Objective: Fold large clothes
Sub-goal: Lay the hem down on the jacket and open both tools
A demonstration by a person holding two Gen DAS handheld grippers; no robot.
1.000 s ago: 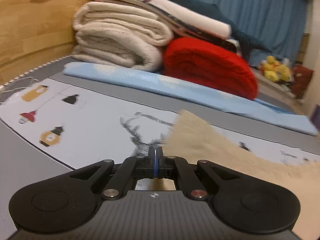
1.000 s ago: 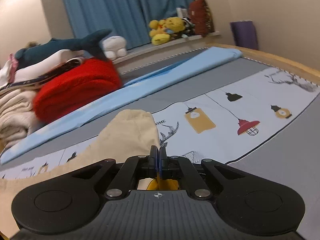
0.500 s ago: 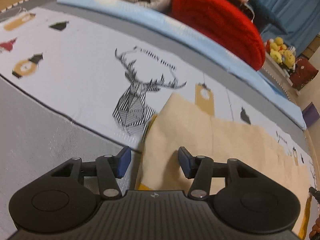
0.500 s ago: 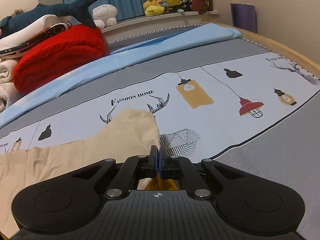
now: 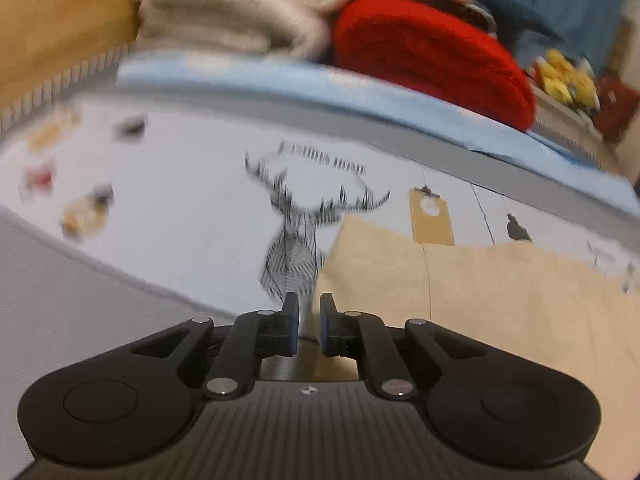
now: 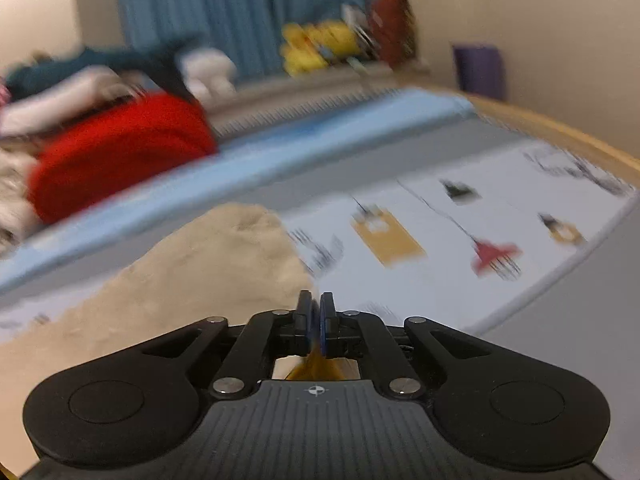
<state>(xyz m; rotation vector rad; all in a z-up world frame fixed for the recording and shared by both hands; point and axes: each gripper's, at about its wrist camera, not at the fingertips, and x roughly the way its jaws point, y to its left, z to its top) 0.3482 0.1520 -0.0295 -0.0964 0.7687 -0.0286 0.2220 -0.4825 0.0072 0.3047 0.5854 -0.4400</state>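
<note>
— Two tools in view. State of the left tool?
— Jaws have just been closing; a narrow gap remains, nothing pinched between the pads. The beige garment lies flat on the bed sheet, its edge just beside the tool.
— And the right tool?
— Closed tight on a fold of the beige garment, which bunches up to its left. Yellow fabric shows beneath the pads.

A bedroom — bedsheet, folded blankets, plush toys.
</note>
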